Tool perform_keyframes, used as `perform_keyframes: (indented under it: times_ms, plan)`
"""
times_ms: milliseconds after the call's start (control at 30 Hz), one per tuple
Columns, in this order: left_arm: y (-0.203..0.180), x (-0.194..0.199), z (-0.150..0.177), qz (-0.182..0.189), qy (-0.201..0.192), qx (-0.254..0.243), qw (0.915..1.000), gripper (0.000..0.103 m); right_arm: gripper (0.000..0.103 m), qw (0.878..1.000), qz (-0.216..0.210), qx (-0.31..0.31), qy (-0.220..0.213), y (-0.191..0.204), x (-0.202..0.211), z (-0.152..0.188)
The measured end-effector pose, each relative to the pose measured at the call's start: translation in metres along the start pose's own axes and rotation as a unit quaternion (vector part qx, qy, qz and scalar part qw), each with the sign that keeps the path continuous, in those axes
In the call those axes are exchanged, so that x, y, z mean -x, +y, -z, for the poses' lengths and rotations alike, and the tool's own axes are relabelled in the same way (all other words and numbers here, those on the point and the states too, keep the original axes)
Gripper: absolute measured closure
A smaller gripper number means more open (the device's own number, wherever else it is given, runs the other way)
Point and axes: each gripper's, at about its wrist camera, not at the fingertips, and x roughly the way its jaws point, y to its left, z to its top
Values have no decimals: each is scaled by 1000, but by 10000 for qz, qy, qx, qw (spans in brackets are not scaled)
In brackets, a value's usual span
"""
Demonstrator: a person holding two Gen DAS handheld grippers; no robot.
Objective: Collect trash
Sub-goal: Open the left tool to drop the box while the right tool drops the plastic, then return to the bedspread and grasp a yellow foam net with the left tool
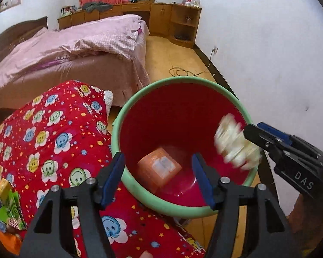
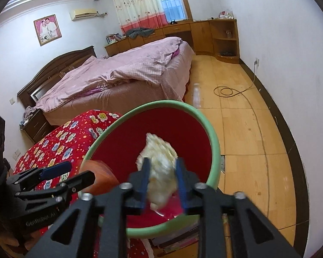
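Above the red bin, right gripper loosens around crumpled tissue; left gripper open, empty. Release well inside the rim.

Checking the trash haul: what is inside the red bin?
Inside the red bin lies an orange box; white crumpled paper hangs over it. The floor beneath the box is hidden.

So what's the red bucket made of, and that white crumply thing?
The bucket looks like smooth, glossy plastic: its red inside shines and its green rim is evenly moulded. The white wad between the right gripper's fingers looks like crumpled tissue or paper, soft and creased, though it is blurred.
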Motion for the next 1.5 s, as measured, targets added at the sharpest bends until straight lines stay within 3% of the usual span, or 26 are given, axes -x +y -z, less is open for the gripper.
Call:
perform_keyframes:
  times_ms: [67,100,567,1033,1233,1500]
  plan:
    - [5,1,0,-21,6,56,10000,38,45,10000,-14,-36,-92,0,0,-1]
    - [8,5,1,2,17,137,9999,38,44,9999,-36,-57,-122,1,1,-2]
    - [53,81,27,-368,-277,717,9964,38,44,9987,-339,114,-376,37,42,7]
    - [115,156,95,-1294,-279,1119,9849,38,44,9960,-772,226,-380,92,89,37]
    - [147,174,128,-1606,-198,1382,9771,38,44,9948,-931,345,-248,120,98,57]
    - [181,168,161,-1578,0,1893,9692,38,44,9941,-942,541,9,145,90,72]
